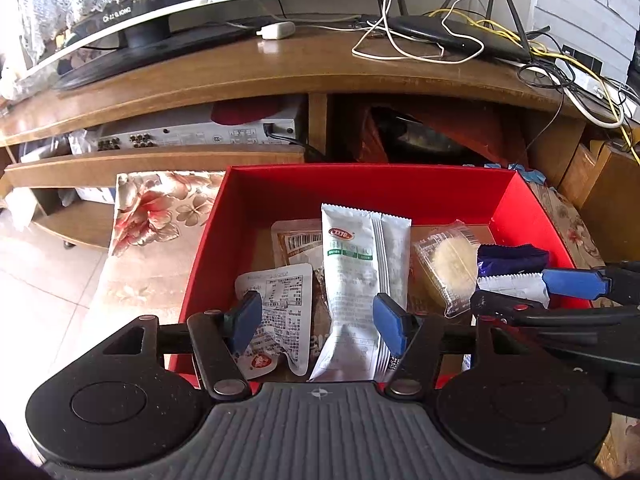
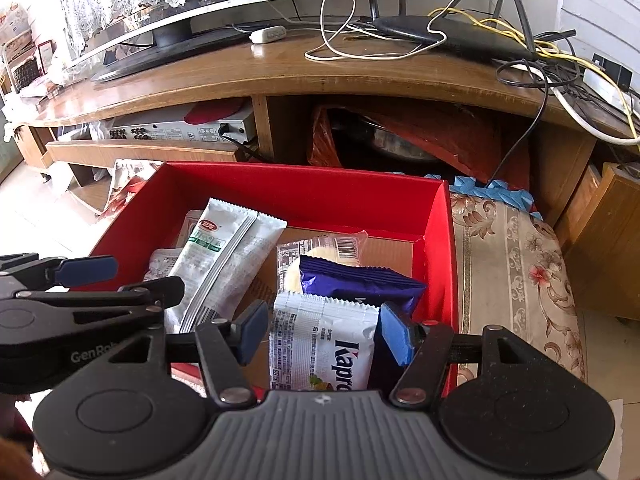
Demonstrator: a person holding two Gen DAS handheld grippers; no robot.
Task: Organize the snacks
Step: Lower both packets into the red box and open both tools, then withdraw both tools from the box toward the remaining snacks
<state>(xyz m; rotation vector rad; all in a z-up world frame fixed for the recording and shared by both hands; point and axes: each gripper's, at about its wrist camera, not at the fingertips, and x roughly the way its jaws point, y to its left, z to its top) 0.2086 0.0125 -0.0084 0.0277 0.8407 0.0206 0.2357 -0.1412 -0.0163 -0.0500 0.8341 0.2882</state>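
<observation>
A red box (image 1: 280, 188) (image 2: 304, 192) holds several snack packets. A long white packet with green print (image 1: 360, 280) (image 2: 216, 264) leans upright in the middle. My left gripper (image 1: 318, 320) is open above the box, its blue pads either side of that packet's lower part without pressing it. A small white labelled packet (image 1: 280, 304) lies left of it. A clear-wrapped round cake (image 1: 448, 264) (image 2: 320, 252) lies right. My right gripper (image 2: 324, 332) is open over the white Kapro packet (image 2: 320, 344) and a purple packet (image 2: 360, 284).
The box sits on a flowered cloth (image 2: 516, 256) in front of a wooden TV stand (image 1: 304, 68). On the stand are a monitor base (image 1: 148, 36), a router (image 2: 452, 36) and loose cables. A silver player (image 1: 200, 132) sits on the shelf below.
</observation>
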